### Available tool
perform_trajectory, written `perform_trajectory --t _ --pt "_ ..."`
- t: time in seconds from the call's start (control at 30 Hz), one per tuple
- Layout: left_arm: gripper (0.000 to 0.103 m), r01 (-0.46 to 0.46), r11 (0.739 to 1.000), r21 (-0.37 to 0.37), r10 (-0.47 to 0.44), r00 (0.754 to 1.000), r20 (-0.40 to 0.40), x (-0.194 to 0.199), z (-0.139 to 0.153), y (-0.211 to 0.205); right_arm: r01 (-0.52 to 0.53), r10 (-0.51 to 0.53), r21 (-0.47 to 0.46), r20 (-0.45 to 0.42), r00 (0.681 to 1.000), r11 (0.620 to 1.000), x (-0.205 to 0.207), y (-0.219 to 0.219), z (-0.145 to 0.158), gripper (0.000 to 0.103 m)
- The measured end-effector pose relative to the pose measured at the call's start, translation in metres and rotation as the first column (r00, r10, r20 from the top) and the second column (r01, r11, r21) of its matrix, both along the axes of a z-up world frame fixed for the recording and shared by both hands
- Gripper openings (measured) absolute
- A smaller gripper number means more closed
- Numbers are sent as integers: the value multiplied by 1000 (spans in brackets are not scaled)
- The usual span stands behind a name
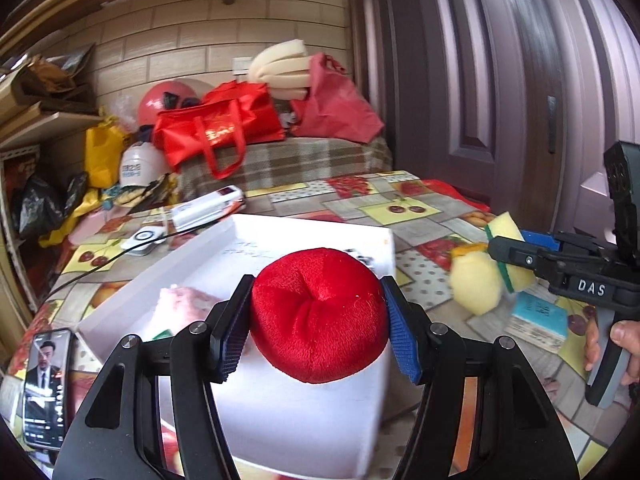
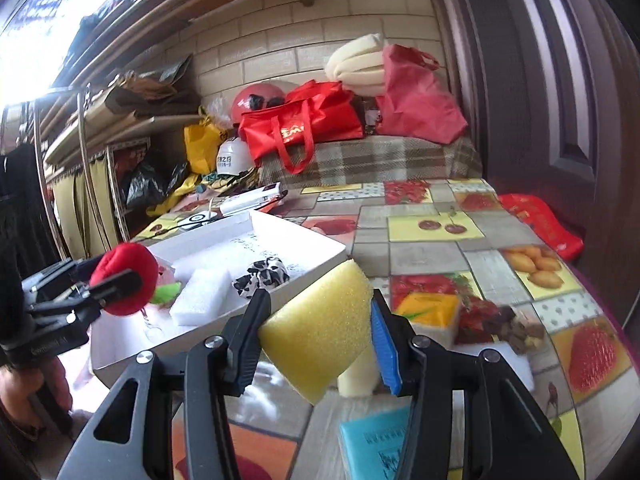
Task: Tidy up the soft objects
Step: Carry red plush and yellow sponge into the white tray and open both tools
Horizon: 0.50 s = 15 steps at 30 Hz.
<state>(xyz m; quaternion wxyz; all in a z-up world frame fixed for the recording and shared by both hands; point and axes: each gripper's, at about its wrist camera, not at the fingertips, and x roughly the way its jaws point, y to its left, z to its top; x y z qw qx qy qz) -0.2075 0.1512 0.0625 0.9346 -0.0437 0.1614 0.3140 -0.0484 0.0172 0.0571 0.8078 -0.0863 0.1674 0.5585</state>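
Observation:
My left gripper [image 1: 318,316] is shut on a red plush ball [image 1: 316,312] and holds it above the white box [image 1: 312,228]. It also shows in the right wrist view [image 2: 124,284]. My right gripper [image 2: 316,332] is shut on a yellow sponge [image 2: 320,324] with a green back, held above the table to the right of the box; it shows in the left wrist view [image 1: 510,256]. In the box [image 2: 304,236] lie a white foam block [image 2: 200,296], a black-and-white scrunchie [image 2: 264,274] and a pink and green soft toy [image 2: 166,286].
A pale yellow soft object [image 1: 476,280] and a blue sponge [image 2: 376,440] lie on the fruit-print tablecloth [image 2: 440,220] right of the box. An orange-topped sponge [image 2: 430,312] lies beyond. A phone [image 1: 44,388] lies at the left. Red bags [image 1: 220,128] stand at the back.

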Motion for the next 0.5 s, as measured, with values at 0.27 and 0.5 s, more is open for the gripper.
perform_trajectory --t 0.27,0.5 --pt "62 -85 996 -8 85 996 2 -14 -2 27 -47 48 -17 74 996 999 -17 35 1 50" --pt "62 -136 991 -2 136 991 -11 -17 -4 42 -67 68 -18 78 995 998 -22 67 1 50"
